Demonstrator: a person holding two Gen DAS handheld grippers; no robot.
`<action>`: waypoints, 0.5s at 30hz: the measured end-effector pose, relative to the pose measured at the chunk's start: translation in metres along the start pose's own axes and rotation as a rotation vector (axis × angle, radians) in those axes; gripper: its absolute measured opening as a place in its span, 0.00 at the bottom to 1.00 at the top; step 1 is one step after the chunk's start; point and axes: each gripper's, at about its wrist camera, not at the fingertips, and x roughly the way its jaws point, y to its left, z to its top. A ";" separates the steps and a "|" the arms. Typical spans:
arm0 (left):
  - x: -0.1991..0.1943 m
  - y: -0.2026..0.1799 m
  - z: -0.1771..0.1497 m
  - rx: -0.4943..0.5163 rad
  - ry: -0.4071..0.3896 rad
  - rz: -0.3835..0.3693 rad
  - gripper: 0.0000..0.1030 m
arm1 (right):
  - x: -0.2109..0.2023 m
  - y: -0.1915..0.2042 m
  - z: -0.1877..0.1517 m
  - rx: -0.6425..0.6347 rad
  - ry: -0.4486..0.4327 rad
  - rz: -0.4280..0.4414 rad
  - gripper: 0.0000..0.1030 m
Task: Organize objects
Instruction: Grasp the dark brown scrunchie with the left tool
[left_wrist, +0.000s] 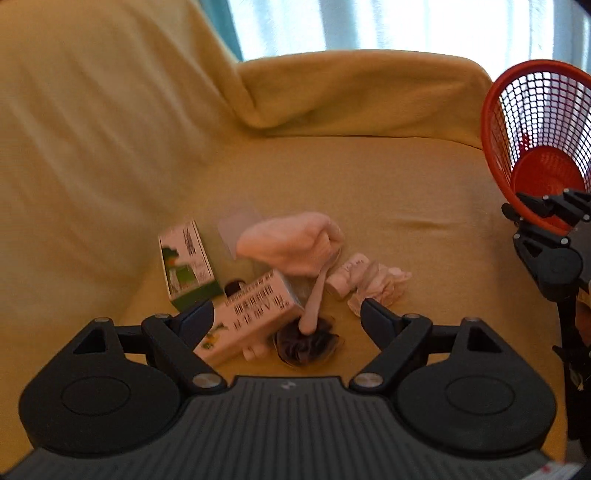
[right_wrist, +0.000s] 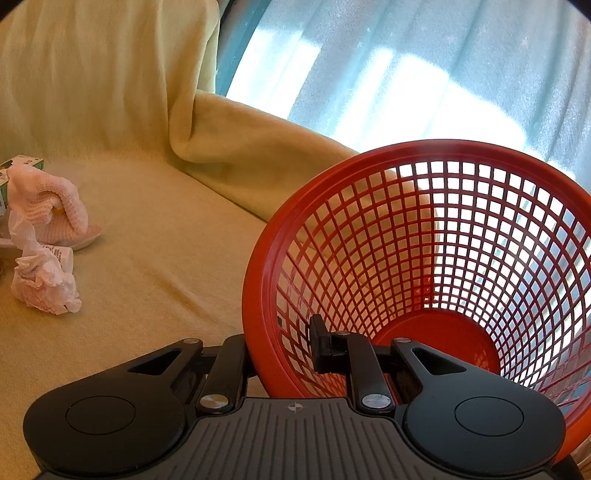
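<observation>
Barcodes and blurred, unreadable print mark the near carton (left_wrist: 247, 317) and the far carton (left_wrist: 186, 264), and the small white bottle (right_wrist: 61, 254) carries print too fine to read.

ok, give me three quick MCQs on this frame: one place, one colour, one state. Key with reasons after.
1. Where is the crumpled tissue?
A. in the basket
B. on the yellow cover
C. between the left jaws

2. What colour is the mesh basket?
A. red
B. blue
C. white

3. What is the right gripper doing?
A. hanging open
B. shut on the basket rim
C. holding a box

Key: B, it lies on the yellow cover beside the pile; A, red mesh in both views; B, the jaws clamp the rim from both sides.
</observation>
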 end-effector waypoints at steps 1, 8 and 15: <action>0.006 0.000 -0.006 -0.042 0.013 -0.006 0.79 | 0.000 0.000 0.000 -0.001 0.000 0.000 0.12; 0.038 -0.013 -0.030 -0.154 0.038 0.009 0.54 | 0.000 0.001 0.000 -0.003 0.001 -0.002 0.12; 0.055 -0.015 -0.035 -0.169 0.078 0.059 0.35 | -0.001 0.002 -0.001 -0.006 0.003 -0.005 0.12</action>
